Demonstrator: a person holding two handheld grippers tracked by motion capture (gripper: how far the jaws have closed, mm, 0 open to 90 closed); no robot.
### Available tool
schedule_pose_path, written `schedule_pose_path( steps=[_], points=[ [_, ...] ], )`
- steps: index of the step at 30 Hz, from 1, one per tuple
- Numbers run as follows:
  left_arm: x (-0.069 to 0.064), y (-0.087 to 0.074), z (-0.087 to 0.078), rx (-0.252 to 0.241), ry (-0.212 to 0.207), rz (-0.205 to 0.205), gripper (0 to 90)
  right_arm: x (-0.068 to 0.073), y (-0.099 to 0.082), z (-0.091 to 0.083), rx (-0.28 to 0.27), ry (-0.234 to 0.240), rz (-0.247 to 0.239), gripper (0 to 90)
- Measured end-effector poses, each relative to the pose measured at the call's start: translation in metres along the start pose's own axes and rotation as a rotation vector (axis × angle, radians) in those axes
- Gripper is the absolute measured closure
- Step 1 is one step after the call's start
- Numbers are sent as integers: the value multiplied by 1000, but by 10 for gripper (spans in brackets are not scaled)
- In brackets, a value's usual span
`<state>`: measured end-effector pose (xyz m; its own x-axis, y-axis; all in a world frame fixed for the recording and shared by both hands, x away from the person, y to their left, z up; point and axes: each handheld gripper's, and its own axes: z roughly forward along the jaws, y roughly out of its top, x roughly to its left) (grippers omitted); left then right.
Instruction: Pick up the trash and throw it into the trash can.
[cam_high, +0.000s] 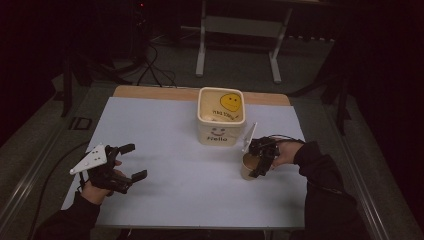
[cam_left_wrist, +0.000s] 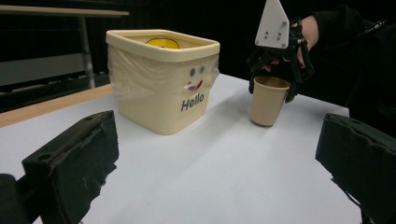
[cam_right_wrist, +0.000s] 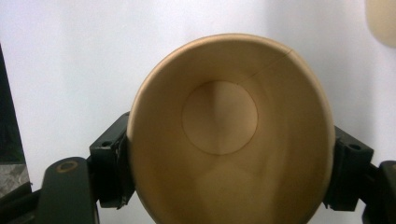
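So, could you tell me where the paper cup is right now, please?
In the high view the paper cup stands upright on the white table, at its right side, just in front of the cream "Hello" tub, with the right gripper closed around it.

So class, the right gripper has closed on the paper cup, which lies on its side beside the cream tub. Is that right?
Not quite. The paper cup stands upright on the table, mouth up, as the left gripper view shows. The rest holds: the right gripper has its jaws closed on the cup, beside the cream tub.
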<state>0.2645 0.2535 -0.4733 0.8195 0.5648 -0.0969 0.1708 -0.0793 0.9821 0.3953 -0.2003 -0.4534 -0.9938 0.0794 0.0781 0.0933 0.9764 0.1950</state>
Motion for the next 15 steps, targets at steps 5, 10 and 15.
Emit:
schedule_pose_path(
  steps=[5, 10, 15],
  points=[
    [0, 0, 0, 1, -2, 3, 6, 1, 5, -10, 4, -4, -2, 223],
    [0, 0, 0, -3, -1, 1, 6, 2, 10, -24, 7, -9, -8, 231],
    [0, 0, 0, -2, -1, 0, 6, 2, 13, -33, 5, -13, -12, 233]
  ],
)
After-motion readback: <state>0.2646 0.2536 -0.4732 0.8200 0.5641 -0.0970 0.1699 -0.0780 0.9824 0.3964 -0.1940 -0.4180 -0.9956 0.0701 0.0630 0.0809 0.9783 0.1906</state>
